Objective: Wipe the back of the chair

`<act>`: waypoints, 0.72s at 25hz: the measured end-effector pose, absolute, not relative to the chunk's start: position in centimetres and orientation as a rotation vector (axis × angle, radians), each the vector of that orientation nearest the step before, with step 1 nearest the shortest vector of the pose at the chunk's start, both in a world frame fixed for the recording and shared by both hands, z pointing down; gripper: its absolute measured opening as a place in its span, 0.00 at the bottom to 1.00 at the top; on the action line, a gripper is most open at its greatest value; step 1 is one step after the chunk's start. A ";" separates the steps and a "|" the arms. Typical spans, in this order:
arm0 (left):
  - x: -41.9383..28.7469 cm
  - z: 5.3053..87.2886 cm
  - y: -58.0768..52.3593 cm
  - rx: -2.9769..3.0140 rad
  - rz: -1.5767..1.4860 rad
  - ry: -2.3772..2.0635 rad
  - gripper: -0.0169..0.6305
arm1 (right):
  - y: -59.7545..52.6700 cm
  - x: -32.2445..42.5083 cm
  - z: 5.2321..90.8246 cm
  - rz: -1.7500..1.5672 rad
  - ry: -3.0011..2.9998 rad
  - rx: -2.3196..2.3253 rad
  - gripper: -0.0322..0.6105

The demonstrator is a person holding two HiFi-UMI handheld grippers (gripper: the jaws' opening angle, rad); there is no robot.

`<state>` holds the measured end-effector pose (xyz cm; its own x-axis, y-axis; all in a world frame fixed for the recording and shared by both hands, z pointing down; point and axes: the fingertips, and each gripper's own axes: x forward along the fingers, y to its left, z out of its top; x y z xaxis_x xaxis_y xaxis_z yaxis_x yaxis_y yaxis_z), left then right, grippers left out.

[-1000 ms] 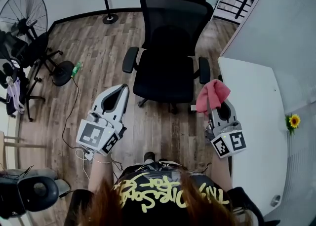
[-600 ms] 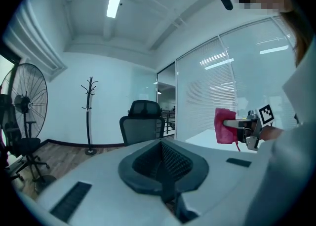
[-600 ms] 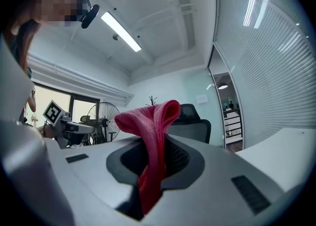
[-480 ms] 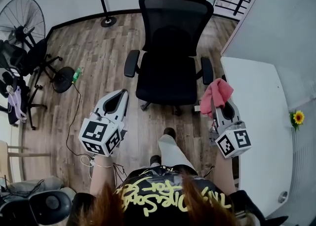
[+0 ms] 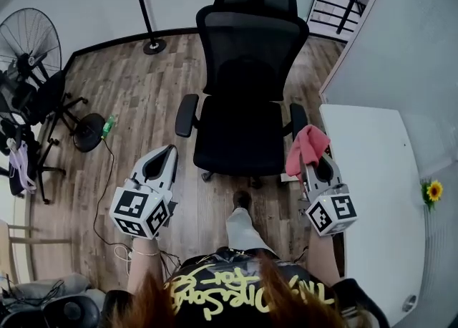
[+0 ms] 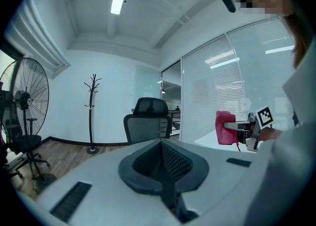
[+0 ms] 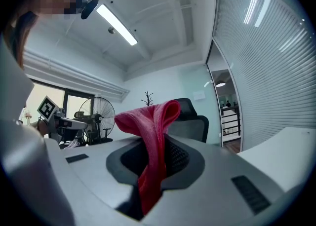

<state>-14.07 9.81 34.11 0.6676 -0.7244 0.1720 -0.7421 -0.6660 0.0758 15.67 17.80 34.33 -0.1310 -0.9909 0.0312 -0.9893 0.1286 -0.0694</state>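
Left tongs (image 5: 169,153) lower; leg (image 5: 243,225) forward.

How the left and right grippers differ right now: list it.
The left gripper has its jaws shut on nothing; the right gripper has them clamped on a pink cloth. The left gripper hangs over wood floor; the right gripper is beside the white table. Both point toward the chair.

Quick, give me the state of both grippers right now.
Left gripper: shut, holding nothing.
Right gripper: shut on the red cloth.
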 end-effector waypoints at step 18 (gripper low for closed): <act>-6.3 33.3 -9.7 2.730 0.133 -1.299 0.02 | -4.3 25.1 32.9 -0.013 2.310 -2.033 0.14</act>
